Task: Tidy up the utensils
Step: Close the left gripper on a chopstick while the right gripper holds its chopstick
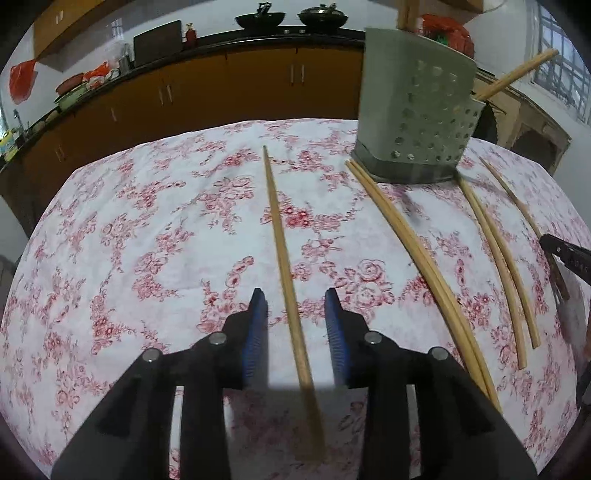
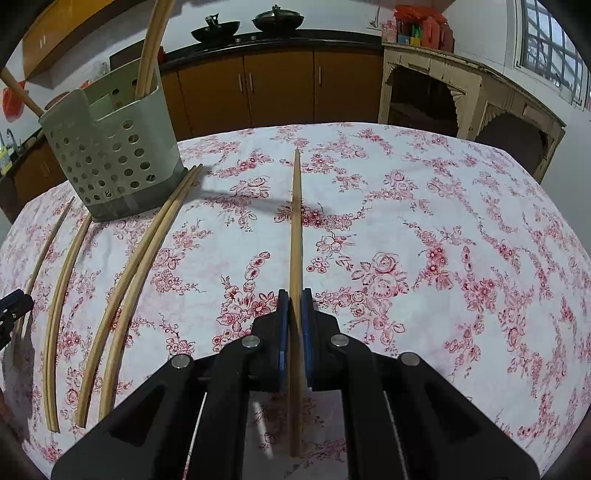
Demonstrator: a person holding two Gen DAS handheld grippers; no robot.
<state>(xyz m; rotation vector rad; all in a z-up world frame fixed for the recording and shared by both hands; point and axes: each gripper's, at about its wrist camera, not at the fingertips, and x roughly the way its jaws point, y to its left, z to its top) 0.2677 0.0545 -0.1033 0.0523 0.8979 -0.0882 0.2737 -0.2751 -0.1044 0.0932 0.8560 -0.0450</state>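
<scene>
A grey perforated utensil holder [image 1: 413, 122] stands on the floral tablecloth at the far right, with chopsticks standing in it; it also shows in the right wrist view [image 2: 110, 155] at far left. My left gripper [image 1: 295, 306] is open, its jaws on either side of a single wooden chopstick [image 1: 282, 254] lying on the cloth. My right gripper [image 2: 294, 306] is shut on another wooden chopstick [image 2: 295, 221] that points forward over the table. Several more chopsticks [image 1: 424, 266] lie loose beside the holder, seen too in the right wrist view [image 2: 129, 280].
The table with its red floral cloth [image 1: 147, 240] fills both views. A dark counter with brown cabinets [image 1: 221, 88] runs behind, carrying two woks [image 1: 260, 18]. A worn cream sideboard [image 2: 461, 92] stands at back right. The right gripper's tip [image 1: 565, 254] shows at the left view's right edge.
</scene>
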